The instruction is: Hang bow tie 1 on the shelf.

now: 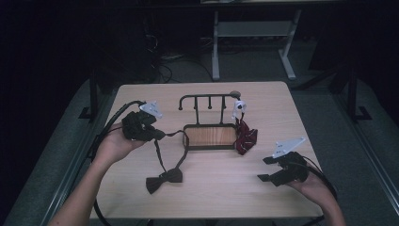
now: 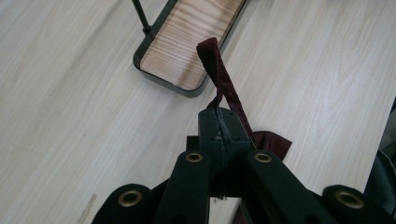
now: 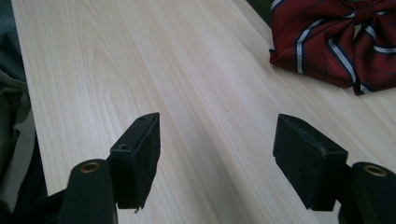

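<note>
Forearms come in from the bottom edge of the high view, one tool in each hand. Left tool [image 1: 157, 135] is clamped tight on the strap [image 2: 223, 79] of the dark bow tie [image 1: 163, 180]. Strap runs from the jaws up and across to the near-left corner of the wooden tray [image 1: 210, 136], touching its dark rim, in the left gripper view. Bow itself lies flat on the worktop [image 1: 221, 188], in front of the tray and nearer the person, with the strap looping from it up to the left tool. Right tool [image 1: 265, 168] sits low over the worktop's right side, jaws wide, nothing between them. Striped red bow tie [image 1: 245, 137] rests against the tray's right end, well apart from the right tool. Black peg rack [image 1: 207, 99] rises from the tray's back edge.
</note>
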The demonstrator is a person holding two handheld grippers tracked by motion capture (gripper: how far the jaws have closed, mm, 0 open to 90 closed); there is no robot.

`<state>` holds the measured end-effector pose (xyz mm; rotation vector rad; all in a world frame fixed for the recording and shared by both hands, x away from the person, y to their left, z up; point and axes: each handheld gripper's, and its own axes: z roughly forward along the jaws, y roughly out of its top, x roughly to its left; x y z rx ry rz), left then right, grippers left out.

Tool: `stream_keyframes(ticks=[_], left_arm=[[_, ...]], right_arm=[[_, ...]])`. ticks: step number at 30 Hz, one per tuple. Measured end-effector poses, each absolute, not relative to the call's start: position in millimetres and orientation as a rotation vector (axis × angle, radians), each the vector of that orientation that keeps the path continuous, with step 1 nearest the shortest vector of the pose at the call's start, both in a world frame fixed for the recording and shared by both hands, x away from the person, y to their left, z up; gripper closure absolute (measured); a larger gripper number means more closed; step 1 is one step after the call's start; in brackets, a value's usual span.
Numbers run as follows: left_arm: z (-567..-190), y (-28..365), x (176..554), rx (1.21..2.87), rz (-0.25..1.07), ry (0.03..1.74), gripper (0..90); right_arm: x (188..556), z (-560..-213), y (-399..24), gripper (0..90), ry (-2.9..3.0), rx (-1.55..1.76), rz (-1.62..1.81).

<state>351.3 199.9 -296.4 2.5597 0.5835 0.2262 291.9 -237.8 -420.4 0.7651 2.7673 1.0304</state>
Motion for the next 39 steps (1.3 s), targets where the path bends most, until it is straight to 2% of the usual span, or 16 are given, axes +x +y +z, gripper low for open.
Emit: stream_keyframes(ticks=[39], left_arm=[[-266, 191, 381, 2.590, 0.251, 0.577, 89.8]], right_arm=[[293, -422, -245, 31.6, 2.756, 0.780, 1.053]])
